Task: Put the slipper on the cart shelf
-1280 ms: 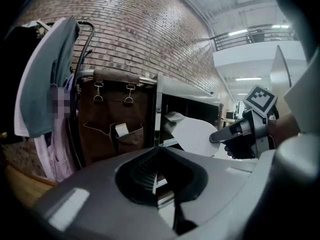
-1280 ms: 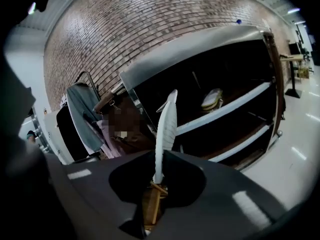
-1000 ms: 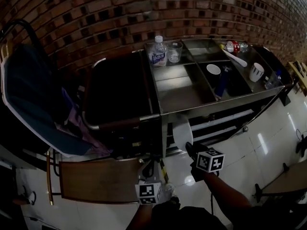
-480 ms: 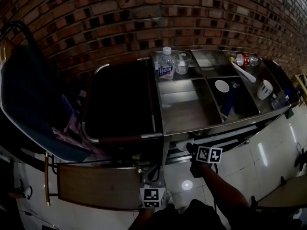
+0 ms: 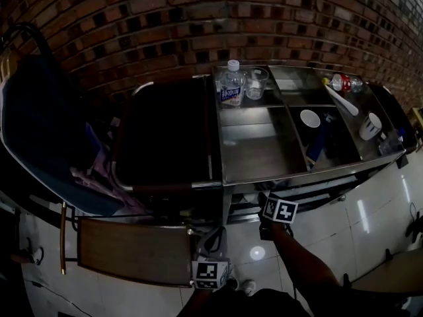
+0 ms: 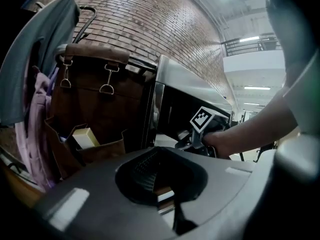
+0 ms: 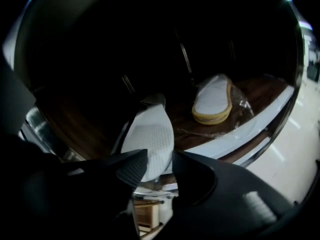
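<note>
In the right gripper view a white slipper (image 7: 150, 134) lies sole-up on the cart's dark wooden lower shelf (image 7: 255, 101), its near end between the jaws of my right gripper (image 7: 160, 163). The jaws are opening and stand wider than the thin sole. A second white slipper with a tan rim (image 7: 212, 100) rests farther back on the same shelf. From the head view, the right gripper's marker cube (image 5: 278, 210) sits just under the steel cart top (image 5: 258, 152), which hides the slippers. My left gripper (image 6: 159, 178) hangs low by the brown bag, shut on nothing.
The cart top holds a water bottle (image 5: 231, 84), a glass (image 5: 255, 82), a bowl (image 5: 309, 118), a cup (image 5: 370, 126) and a red-capped bottle (image 5: 344, 82). A brown bag (image 5: 135, 251) and hanging clothes (image 5: 39, 131) crowd the left. A brick wall (image 5: 198, 18) stands behind.
My right gripper has pushed forward under the cart top with the slipper, which is now out of the head view. Its jaws have come apart. The left gripper has stayed low.
</note>
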`<state>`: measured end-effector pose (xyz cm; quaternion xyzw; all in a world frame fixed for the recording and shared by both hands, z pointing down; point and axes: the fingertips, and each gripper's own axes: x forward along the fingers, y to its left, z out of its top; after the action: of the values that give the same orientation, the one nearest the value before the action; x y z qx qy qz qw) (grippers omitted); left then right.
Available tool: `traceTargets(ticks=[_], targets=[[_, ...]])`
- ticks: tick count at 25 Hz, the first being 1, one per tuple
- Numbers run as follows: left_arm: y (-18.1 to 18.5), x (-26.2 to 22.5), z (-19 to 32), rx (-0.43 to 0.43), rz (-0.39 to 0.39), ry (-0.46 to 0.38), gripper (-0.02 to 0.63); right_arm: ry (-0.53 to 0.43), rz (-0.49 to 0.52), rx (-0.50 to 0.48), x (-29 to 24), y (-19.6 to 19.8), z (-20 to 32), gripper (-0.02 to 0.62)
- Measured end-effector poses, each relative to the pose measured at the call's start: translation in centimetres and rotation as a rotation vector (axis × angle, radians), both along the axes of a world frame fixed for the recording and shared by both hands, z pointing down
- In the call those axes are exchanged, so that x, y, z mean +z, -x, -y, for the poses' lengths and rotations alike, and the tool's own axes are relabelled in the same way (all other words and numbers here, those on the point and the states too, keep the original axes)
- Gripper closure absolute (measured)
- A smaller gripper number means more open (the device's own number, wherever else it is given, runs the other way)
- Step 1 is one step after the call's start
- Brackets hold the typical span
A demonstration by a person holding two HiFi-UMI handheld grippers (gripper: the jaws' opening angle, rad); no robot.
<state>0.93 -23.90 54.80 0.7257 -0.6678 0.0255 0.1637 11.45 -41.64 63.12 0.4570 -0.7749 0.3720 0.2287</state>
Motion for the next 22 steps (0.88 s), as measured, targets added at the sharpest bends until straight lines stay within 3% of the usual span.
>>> traceTargets(ticks=[4, 5, 8, 11, 13, 14, 17, 22], targets=[[-0.7, -0.1, -0.2, -0.001, 0.008, -0.005, 0.594, -0.073, -0.104, -0.023, 0.4, -0.6, 0.2, 0.338], [-0.9, -0.1, -0.2, -0.005, 0.01, -0.003, 0.594, -0.116, -0.125, -0.024, -0.2, -0.9, 0.3, 0.309], [-1.1, -0.6, -0.4, -0.022, 0.016, 0.004, 0.594, -0.312, -0.169, -0.025, -3.7, -2.2, 0.1, 0.305], [-1.7, -1.8, -0.4, -0.029, 0.018, -0.002, 0.594, -0.486, -0.153, -0.077, -7.7, -3.7, -2.4, 0.412], [-2.3, -2.7, -0.5, -0.033, 0.042, -0.01, 0.594, -0.582, -0.134, -0.153, -10.2, -4.3, -4.9, 0.546], [-2.6, -3.1, -0.6, -0.035, 0.07, -0.012, 0.594, -0.616, -0.121, -0.196, -11.3, -4.3, -6.2, 0.577], [-3.3, -4.6, -0.2, -0.04, 0.169, -0.022, 0.594, -0.657, -0.081, -0.299, -13.4, -3.8, -9.6, 0.594], [-3.9, -8.0, 0.5, -0.062, 0.153, -0.081, 0.594, -0.682, 0.0, -0.323, -16.2, -3.7, -13.1, 0.594]])
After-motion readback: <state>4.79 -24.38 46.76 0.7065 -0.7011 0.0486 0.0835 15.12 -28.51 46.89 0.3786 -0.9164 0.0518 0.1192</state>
